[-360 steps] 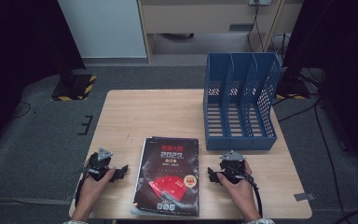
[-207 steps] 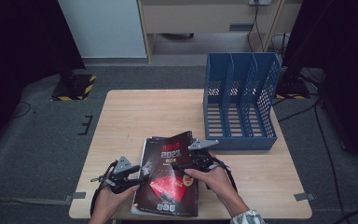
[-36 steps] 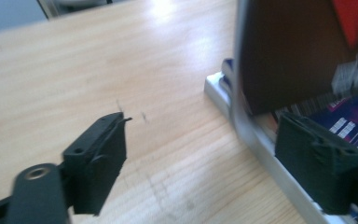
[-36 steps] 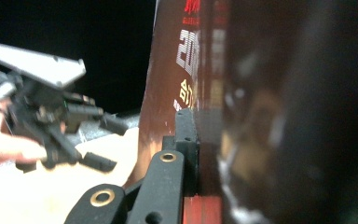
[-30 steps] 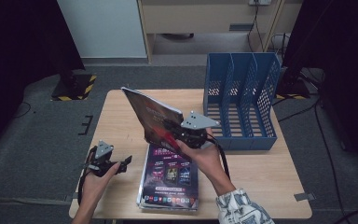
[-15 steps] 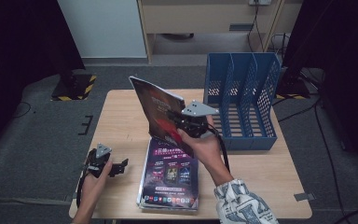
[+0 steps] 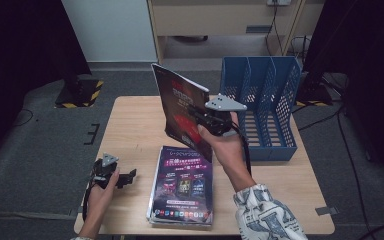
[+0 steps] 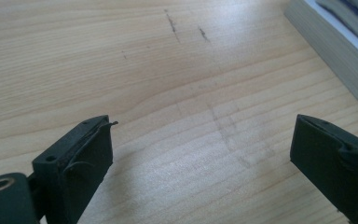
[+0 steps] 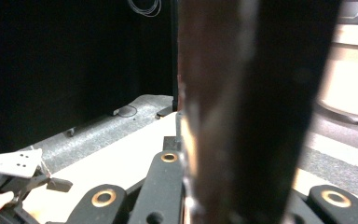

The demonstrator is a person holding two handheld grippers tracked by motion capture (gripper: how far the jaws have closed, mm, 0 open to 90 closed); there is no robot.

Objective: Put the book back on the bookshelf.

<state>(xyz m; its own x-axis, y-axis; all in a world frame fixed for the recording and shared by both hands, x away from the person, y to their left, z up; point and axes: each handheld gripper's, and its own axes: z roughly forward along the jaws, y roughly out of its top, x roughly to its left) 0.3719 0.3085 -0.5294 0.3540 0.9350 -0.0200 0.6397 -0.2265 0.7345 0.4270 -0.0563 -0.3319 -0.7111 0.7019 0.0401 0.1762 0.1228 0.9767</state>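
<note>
While your right gripper (image 7: 211, 121) clamps the red-covered magazine (image 7: 180, 112) by its lower edge, the magazine stands nearly upright above the table (image 7: 130, 125), cover toward 9 o'clock — a sensible pose, since the blue file rack (image 7: 262, 107) at 3 o'clock takes things on edge through narrow slots. Your right forearm reaches up from 6 o'clock, wrist cocked back, grey plate on top. In the right gripper view the jaws press tight on the dark spine (image 9: 242, 116), though blur hides exactly how deep the bite goes.

Your left gripper (image 7: 122, 177) rests low near the table's 8 o'clock corner, jaws spread wide over bare wood and holding nothing — parked, I'd judge, to stay clear of the lift. The remaining stack of magazines (image 7: 182, 185) lies flat at 6 o'clock, its edge (image 8: 335, 44) just beyond your left jaws. Next you'd likely swing the magazine toward 3 o'clock and square it with a slot; its floppy top may catch a divider.
</note>
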